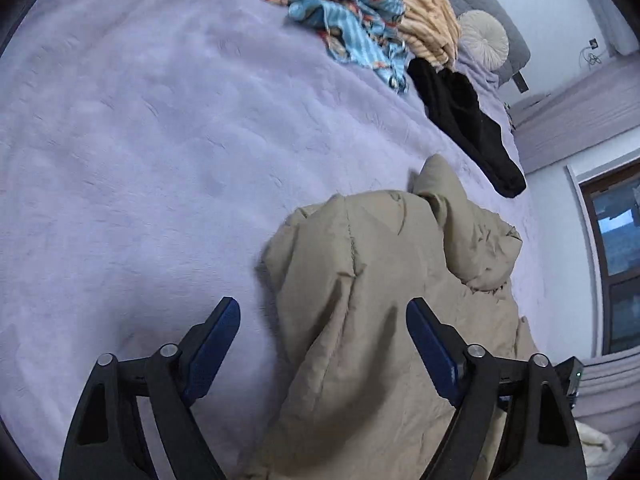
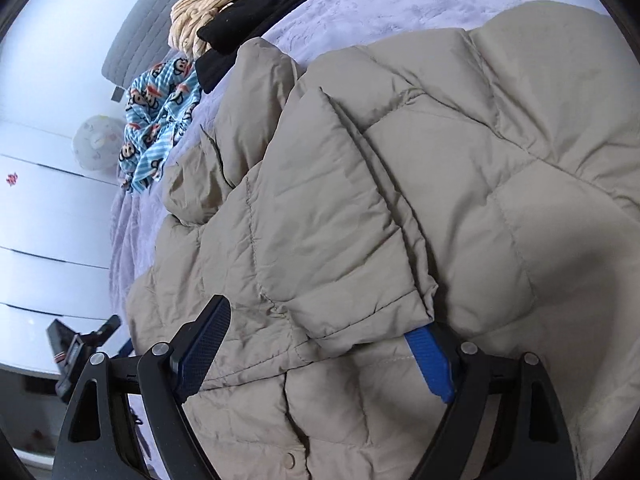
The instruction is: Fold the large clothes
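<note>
While the beige puffer jacket (image 1: 384, 300) is spread on the lavender bed (image 1: 140, 140), the left claw (image 1: 323, 314) is held apart above its sleeve | right claw (image 2: 326, 318) is seen apart, one finger tucked under a sleeve cuff (image 2: 360, 276) | risk: slick padding could be lost on closing.

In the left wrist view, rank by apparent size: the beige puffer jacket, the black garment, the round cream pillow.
1. Beige puffer jacket, though it lies nearest the camera.
2. Black garment.
3. Round cream pillow, farthest away.
</note>
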Motion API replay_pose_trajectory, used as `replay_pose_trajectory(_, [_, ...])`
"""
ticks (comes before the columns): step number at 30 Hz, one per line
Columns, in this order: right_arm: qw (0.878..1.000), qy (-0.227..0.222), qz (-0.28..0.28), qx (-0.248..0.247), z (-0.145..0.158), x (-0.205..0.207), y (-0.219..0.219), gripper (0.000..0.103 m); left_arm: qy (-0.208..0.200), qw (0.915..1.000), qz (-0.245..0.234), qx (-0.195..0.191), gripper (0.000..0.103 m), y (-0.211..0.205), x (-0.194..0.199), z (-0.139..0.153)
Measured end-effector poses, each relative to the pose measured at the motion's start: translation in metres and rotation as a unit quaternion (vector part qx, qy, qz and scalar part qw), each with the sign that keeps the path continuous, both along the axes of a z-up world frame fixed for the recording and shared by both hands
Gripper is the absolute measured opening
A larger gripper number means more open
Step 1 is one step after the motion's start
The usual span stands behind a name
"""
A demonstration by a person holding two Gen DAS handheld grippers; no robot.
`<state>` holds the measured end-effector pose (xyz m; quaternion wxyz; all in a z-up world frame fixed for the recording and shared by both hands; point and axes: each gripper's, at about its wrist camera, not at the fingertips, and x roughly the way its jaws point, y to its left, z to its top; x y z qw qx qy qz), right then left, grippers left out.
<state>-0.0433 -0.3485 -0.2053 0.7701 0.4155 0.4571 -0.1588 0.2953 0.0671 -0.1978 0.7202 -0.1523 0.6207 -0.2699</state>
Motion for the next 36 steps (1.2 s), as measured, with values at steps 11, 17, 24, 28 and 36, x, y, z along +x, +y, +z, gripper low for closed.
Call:
replay_pose_trajectory(11, [0.999,0.0,-0.012,0.04,-0.023,0.005,0.012,0.014,-0.214,0.9683,-0.093,0.088,0.014,-0.034,-0.042,0.049])
replay_pose_trajectory(17, [0.999,0.012,-0.038,0.027,-0.04,0.011,0.03,0.011,-0.196,0.9593,-0.08,0.187,0.014,-0.029,-0.01,-0.016])
replay_pose_trajectory(24, [0.999,0.029,-0.003,-0.02,-0.02,0.021,0.025,0.014,-0.211,0.9536,0.001,0.215,0.015,0.025,-0.01,0.036])
replay_pose_trajectory(28, [0.998,0.048,0.014,-0.029,-0.002,0.012,0.022,0.027,-0.208,0.9599,-0.021,0.187,0.015,0.037,-0.041,0.063])
replay_pose_trajectory(36, [0.989,0.015,0.075,-0.125,0.039,0.021,0.047,0.028,-0.195,0.9559,-0.08,0.204,0.015,-0.023,-0.093,0.023])
